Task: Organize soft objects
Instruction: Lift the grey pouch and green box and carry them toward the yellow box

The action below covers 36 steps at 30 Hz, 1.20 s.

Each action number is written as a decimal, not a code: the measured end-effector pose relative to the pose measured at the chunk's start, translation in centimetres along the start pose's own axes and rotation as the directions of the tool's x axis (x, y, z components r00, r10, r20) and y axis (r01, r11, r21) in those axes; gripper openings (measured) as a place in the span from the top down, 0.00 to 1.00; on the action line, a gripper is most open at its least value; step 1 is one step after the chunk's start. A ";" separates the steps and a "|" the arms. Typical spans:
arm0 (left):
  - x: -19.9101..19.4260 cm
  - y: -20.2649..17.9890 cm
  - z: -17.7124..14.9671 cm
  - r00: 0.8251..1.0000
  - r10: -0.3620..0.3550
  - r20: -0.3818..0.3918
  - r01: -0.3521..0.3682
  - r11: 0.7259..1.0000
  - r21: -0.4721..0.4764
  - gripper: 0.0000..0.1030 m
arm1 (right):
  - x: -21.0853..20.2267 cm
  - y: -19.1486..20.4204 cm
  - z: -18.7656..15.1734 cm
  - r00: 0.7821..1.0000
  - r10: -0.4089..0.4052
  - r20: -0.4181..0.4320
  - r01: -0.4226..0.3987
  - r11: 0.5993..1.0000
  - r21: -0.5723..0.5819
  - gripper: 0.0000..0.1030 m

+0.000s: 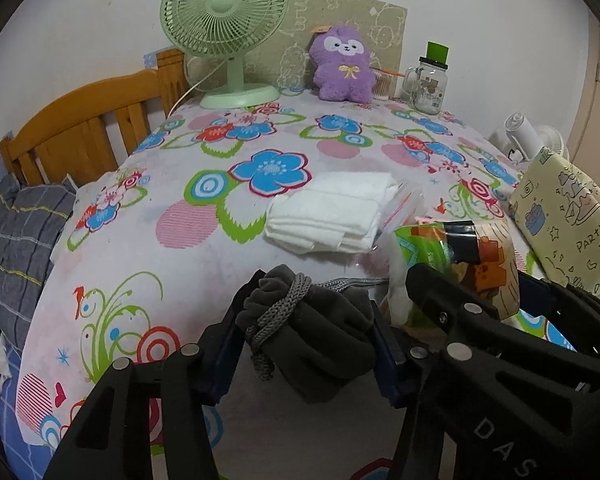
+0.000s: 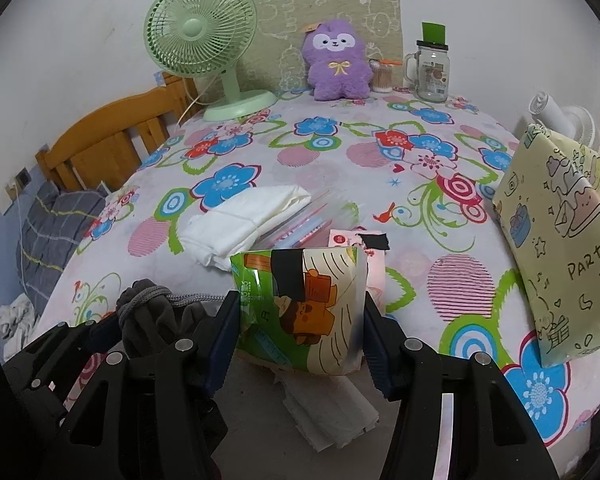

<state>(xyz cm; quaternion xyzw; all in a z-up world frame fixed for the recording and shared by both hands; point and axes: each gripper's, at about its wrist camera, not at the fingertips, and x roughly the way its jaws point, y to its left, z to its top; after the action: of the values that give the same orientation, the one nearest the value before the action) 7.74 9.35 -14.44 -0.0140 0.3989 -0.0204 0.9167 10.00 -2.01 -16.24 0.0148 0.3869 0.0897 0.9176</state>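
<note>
Floral cloth in pink, blue and green covers the counter [image 1: 220, 240], which stands against a white wall beside a wooden bed frame [image 1: 80, 132]. At the back sit a pale green desk fan [image 1: 224, 32], a purple plush toy with a yellow bow [image 1: 343, 65] and a glass mug jar with a green lid [image 1: 427, 84]. Mid-counter lies a folded white cloth stack [image 1: 332, 216], partly over clear plastic sleeves.

Near the front edge, the left gripper [image 1: 304, 332] has its jaws clamped on a dark grey fleece drawstring pouch [image 1: 316, 320], pinched across its body so the cord hangs loose. Just beside it, the right gripper [image 2: 300, 320] has its jaws pressed against the sides of a green printed soft pack with black tape [image 2: 300, 312], held upright; white tissue [image 2: 332, 412] lies beneath. A pale yellow "party" gift bag [image 2: 560, 240] stands at the right, apparently a likely place to gather these soft items, though its opening is not visible.
</note>
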 end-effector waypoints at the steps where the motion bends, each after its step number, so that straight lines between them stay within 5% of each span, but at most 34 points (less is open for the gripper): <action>1: -0.1 -0.1 0.1 1.000 0.000 0.004 0.000 1.000 0.001 0.44 | -0.1 -0.1 0.1 1.000 -0.001 0.002 0.001 1.000 0.001 0.42; 36: -6.0 -5.6 5.7 0.985 0.010 0.171 -0.014 1.000 0.023 0.44 | -7.7 -4.0 5.5 0.986 -0.025 0.164 0.025 1.000 -0.003 0.42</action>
<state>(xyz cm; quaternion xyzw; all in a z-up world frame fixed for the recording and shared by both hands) 7.68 4.12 -5.97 -0.0021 0.3186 -0.0183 0.9477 9.31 -7.08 -7.32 0.0149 0.3099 0.0777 0.9475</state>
